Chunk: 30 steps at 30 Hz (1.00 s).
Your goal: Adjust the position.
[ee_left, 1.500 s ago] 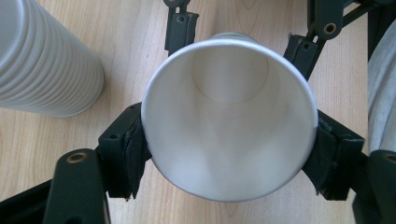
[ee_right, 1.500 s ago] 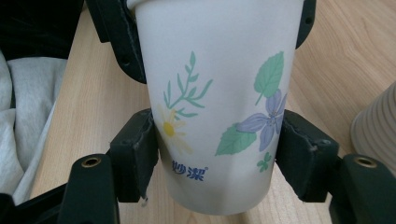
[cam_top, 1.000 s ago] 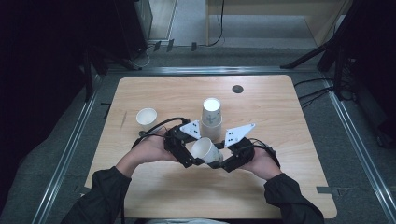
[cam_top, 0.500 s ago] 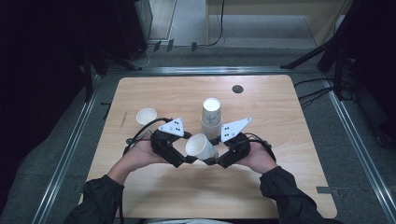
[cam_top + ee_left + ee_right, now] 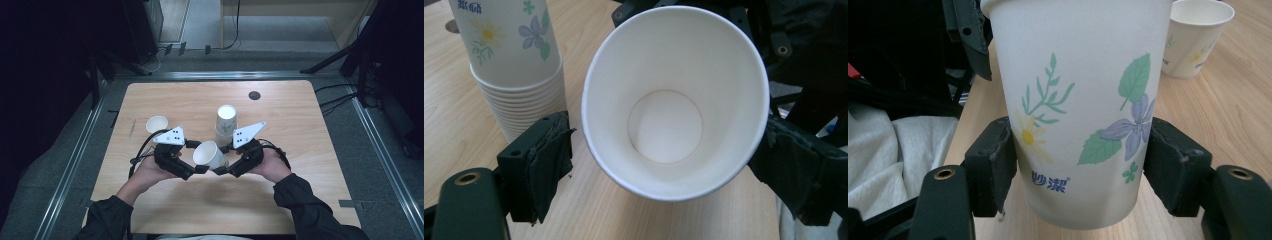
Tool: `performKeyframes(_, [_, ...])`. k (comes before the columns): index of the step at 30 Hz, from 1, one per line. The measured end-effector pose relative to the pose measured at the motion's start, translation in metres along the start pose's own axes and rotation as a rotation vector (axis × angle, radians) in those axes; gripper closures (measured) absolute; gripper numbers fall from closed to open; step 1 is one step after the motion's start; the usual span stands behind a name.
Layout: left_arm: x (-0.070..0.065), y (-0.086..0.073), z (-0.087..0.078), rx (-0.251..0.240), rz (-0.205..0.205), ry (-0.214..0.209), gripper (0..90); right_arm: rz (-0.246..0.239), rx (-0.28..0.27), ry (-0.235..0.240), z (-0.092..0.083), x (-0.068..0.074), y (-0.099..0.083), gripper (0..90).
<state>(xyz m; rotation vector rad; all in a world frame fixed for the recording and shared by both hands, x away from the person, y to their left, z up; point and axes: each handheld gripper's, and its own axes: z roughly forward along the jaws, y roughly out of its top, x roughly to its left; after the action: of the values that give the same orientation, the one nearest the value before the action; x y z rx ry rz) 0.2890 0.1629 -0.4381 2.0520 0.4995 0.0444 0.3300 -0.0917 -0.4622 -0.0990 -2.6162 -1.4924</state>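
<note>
A white paper cup [image 5: 209,154] with a flower print lies tilted above the table's front middle. My right gripper [image 5: 223,161] is shut on the cup's lower end, and in the right gripper view the pads [image 5: 993,165] press on both sides of the cup [image 5: 1078,100]. My left gripper [image 5: 196,157] faces the cup's open mouth [image 5: 674,100]. The left gripper [image 5: 669,170] is open, its jaws standing either side of the rim with a gap at the left pad [image 5: 544,165].
An upside-down stack of the same cups [image 5: 226,122] stands just behind the hands, close to the left jaw [image 5: 514,65]. A single upright cup [image 5: 157,124] stands to the left. A dark round hole [image 5: 254,95] is near the table's far edge.
My left gripper has shifted to the left. The cup stays in the right gripper and has swung slightly left, its mouth turned more toward the left gripper.
</note>
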Motion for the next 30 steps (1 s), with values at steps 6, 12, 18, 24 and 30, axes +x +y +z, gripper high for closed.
performKeyframes(6, [-0.0014, -0.0023, 0.0048, -0.021, -0.014, -0.001, 13.6, 0.009, -0.003, 0.011, 0.0021, -0.0005, 0.0007, 34.0])
performKeyframes(12, [-0.0012, -0.0016, 0.0058, -0.050, -0.028, -0.002, 15.2, 0.018, 0.004, 0.021, 0.0044, -0.0010, -0.0004, 33.9])
performKeyframes(18, [-0.0033, -0.0017, 0.0074, -0.046, -0.013, 0.010, 23.0, 0.028, 0.010, 0.031, 0.0092, -0.0010, 0.0001, 34.0])
performKeyframes(24, [-0.0049, -0.0011, 0.0076, -0.022, 0.006, 0.012, 25.6, 0.027, 0.026, 0.036, 0.0094, -0.0015, -0.0002, 33.4])
performKeyframes(30, [-0.0074, 0.0024, -0.0020, 0.011, 0.042, 0.045, 25.8, 0.031, 0.050, 0.007, 0.0093, -0.0023, -0.0020, 22.1])
